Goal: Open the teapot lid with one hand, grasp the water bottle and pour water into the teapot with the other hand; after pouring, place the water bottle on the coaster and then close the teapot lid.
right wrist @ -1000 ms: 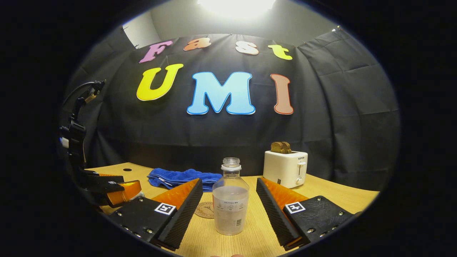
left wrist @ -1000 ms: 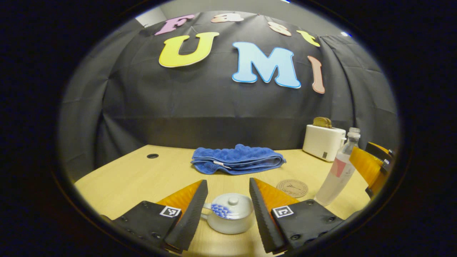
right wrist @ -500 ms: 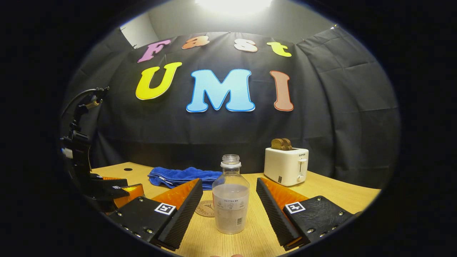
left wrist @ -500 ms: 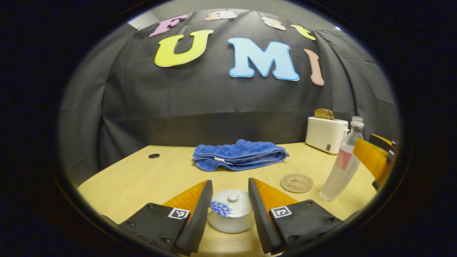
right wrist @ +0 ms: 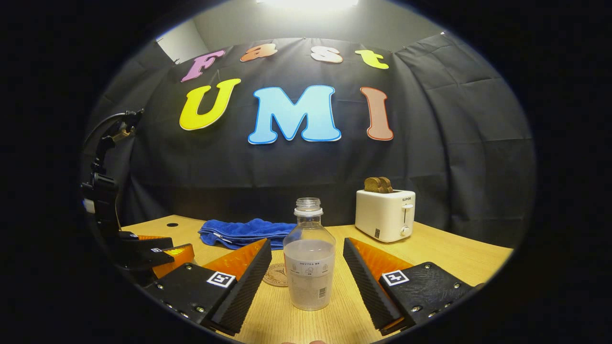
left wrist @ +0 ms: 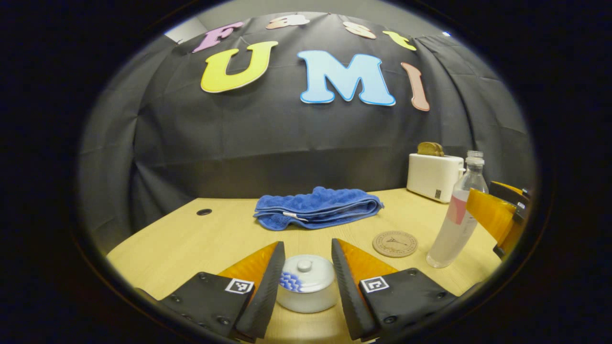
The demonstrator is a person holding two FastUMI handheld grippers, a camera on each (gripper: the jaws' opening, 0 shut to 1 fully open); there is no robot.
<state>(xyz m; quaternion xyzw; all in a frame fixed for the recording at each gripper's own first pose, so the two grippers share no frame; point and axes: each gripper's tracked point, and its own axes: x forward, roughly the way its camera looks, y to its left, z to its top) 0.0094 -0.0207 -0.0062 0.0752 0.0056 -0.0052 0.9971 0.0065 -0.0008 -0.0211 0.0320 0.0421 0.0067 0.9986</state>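
Standing on the wooden table [left wrist: 191,239], the water bottle [right wrist: 309,260] rises uncapped between the right gripper [right wrist: 306,272], wide apart; left of the bottle, the lidded teapot [left wrist: 306,284] sits between the left gripper [left wrist: 306,272], gaping, with the coaster [left wrist: 395,243] just beside the bottle.

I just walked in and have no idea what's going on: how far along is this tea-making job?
Barely started. Nothing is done yet: the lid sits on the teapot, and the water bottle stands on the table with its water inside, beside the bare coaster. In hand: the left gripper straddles the teapot, the right gripper the bottle, both open. Left: lifting the lid, pouring, parking the bottle, closing.
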